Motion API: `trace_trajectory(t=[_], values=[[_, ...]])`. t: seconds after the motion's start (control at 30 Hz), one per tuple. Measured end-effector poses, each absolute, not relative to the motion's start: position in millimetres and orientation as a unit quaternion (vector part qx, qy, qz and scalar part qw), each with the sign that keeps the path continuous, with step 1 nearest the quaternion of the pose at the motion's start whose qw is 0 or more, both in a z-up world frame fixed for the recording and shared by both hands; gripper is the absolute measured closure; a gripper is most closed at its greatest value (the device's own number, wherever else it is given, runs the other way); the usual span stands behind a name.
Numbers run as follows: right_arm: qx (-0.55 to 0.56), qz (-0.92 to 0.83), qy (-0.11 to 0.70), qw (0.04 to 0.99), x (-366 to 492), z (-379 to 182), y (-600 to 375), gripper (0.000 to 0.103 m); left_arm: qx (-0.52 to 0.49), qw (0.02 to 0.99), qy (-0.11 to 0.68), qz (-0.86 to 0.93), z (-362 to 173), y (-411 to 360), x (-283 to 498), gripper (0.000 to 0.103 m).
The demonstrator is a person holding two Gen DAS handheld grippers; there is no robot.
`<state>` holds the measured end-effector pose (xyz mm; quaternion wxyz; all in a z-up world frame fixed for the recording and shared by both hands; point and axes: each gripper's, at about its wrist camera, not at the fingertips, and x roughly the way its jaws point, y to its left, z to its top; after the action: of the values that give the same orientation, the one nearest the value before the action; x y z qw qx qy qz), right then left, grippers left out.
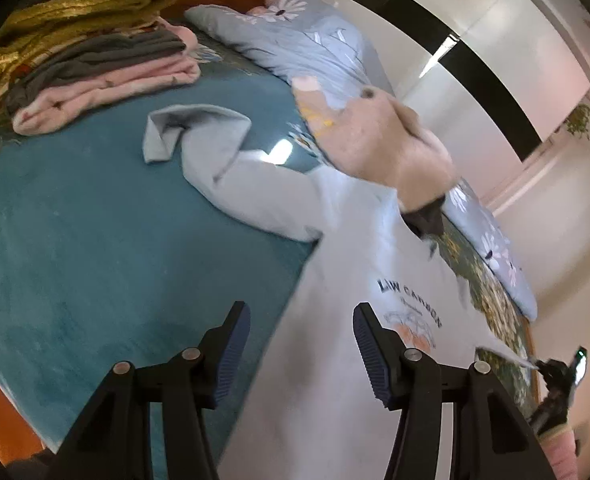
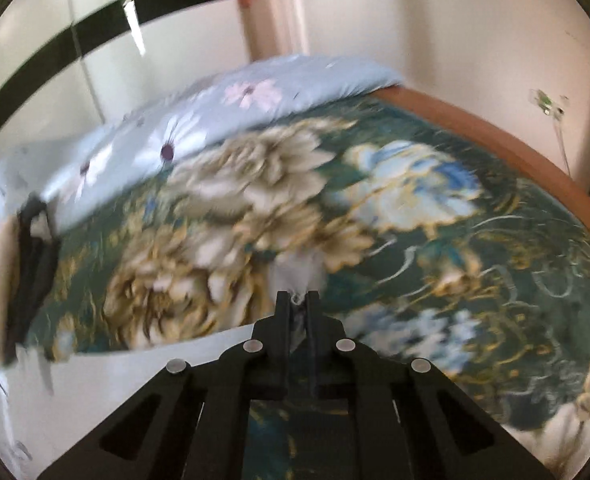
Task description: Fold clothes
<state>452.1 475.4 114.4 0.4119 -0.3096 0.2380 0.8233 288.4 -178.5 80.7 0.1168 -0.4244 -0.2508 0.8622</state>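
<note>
1. The pale grey sweatshirt (image 1: 347, 280) lay spread front-up on the teal bedspread (image 1: 75, 240), its printed chest motif (image 1: 411, 312) facing up, with one sleeve (image 1: 215, 152) stretched to the far left and its cuff turned back on itself.

2. The right gripper (image 2: 297, 300) had its jaws pressed together on a pinch of the pale fabric. In the left wrist view it showed at the right edge, holding a corner of the garment lifted off the bed.

3. The left gripper (image 1: 301, 344) hovered over the near part of the sweatshirt with its jaws well apart and nothing between them.

4. The step in hand looked like drawing the right-hand edge of the garment, either to lay it flat or to carry it across in a fold; the pictures fitted both.

5. To do it well, the pinched corner wanted carrying low and steady so that the cloth trailed without bunching, while the free gripper pressed or took the near hem to keep the body from sliding.

6. The fabric looked soft and fairly thick, likely to hold a crease loosely and to sag where it was lifted.

7. A folded stack of clothes (image 1: 95, 60) in mustard, grey and pink sat at the far left. A blue floral quilt (image 1: 315, 48) lay along the far side, and a tan soft thing (image 1: 375, 144) rested on the sweatshirt's far part. What it was could not be told.

8. Both views were blurred, so finer wrinkles could not be judged.
</note>
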Motion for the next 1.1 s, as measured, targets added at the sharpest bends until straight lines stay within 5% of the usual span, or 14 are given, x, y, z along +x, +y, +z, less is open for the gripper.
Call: trace_trajectory(t=[0.2, 0.57, 1.1], values=[[-0.229, 0.873, 0.202, 0.381, 435.7, 187.4, 422.7, 0.096, -0.422, 0.091, -0.264, 0.862, 96.6, -208.7, 257.7, 0.045], [-0.232, 0.946, 0.176, 0.141, 298.1, 242.9, 228.2, 0.096, -0.404, 0.092, -0.336, 0.846, 52.4, -285.2, 225.1, 0.043], [-0.403, 0.909, 0.109, 0.018, 152.2, 69.1, 12.9, 0.096, -0.391, 0.066, -0.369, 0.841, 43.3, -326.1, 218.1, 0.042]])
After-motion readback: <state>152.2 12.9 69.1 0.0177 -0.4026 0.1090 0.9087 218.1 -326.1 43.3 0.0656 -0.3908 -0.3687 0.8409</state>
